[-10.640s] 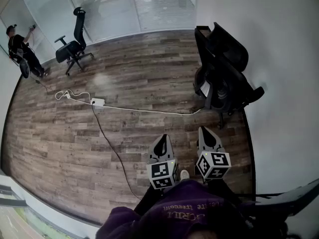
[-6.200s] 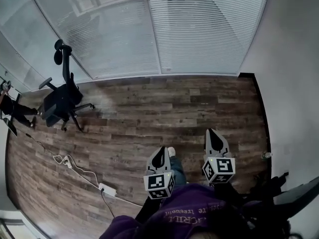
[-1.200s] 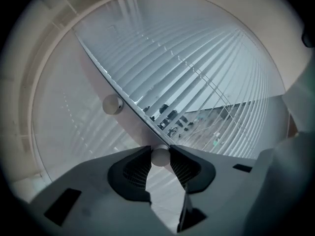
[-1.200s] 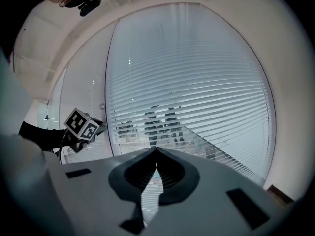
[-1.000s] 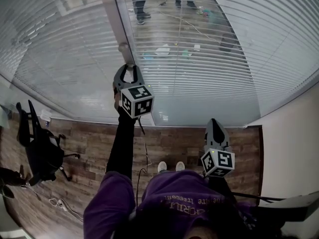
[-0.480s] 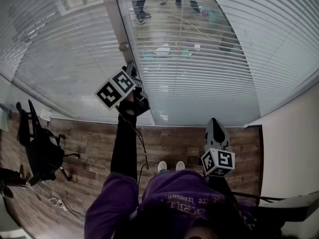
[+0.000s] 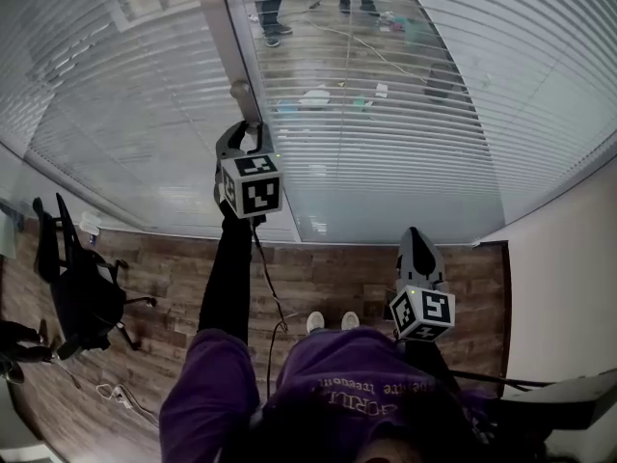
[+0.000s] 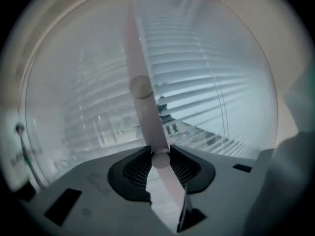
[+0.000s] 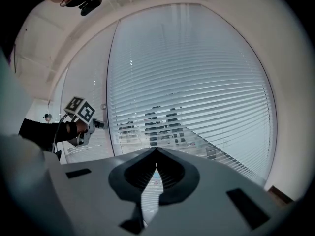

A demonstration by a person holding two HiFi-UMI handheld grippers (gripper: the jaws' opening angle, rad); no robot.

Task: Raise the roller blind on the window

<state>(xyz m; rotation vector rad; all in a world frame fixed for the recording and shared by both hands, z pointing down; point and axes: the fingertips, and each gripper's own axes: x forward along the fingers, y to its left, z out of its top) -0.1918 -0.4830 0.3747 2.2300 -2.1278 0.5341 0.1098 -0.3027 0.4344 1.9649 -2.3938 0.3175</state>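
White slats of the venetian blind [image 7: 415,95] are seen lowered on the glass right of the mullion [image 7: 220,27]. On the mullion, near another knob [image 8: 140,87], a round control knob [image 8: 160,160] is clamped between the jaws of the left gripper [image 7: 247,135]. The right gripper [image 9: 156,152], well right of the mullion, is held closed and empty. The clamped knob would best be turned steadily, the grip kept square so that it cannot slip.
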